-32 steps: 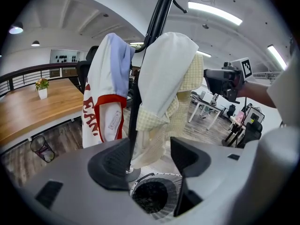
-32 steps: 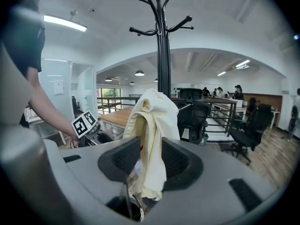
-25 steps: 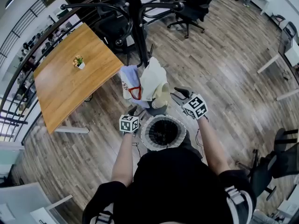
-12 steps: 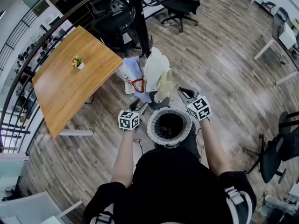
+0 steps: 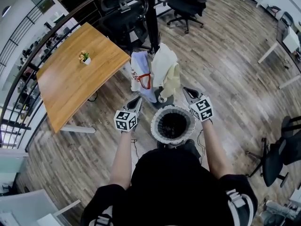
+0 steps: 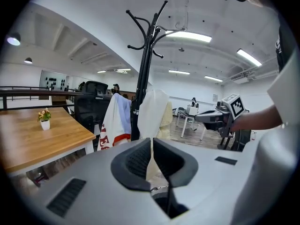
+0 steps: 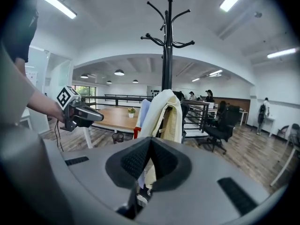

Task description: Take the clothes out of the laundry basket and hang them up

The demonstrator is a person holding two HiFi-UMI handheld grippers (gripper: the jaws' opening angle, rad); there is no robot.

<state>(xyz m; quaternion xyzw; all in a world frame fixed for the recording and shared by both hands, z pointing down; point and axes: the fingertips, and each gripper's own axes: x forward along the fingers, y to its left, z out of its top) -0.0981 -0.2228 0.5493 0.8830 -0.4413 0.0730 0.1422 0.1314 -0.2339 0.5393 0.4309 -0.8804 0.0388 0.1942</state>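
A white laundry basket (image 5: 165, 135) with a dark inside stands on the floor between my two grippers. Beyond it a black coat rack (image 5: 151, 22) bears a white and blue garment with red print (image 5: 140, 74) and a cream garment (image 5: 168, 69). My left gripper (image 5: 136, 101) is raised to the left of the basket and points at the rack; its jaws have just been closing and are shut with nothing between them. My right gripper (image 5: 187, 92) is at the basket's right; its jaws have also just closed on nothing. The garments (image 6: 117, 118) (image 7: 164, 109) hang ahead in both gripper views.
A wooden table (image 5: 70, 84) with a small potted plant (image 5: 85, 57) stands to the left of the rack. Black office chairs (image 5: 186, 6) are behind the rack, another chair (image 5: 277, 159) at the right. A railing (image 5: 28, 55) runs along the left.
The left gripper has risen and its jaws have gone from wide open to shut. The right gripper's jaws have shut too. Both now point towards the coat rack.
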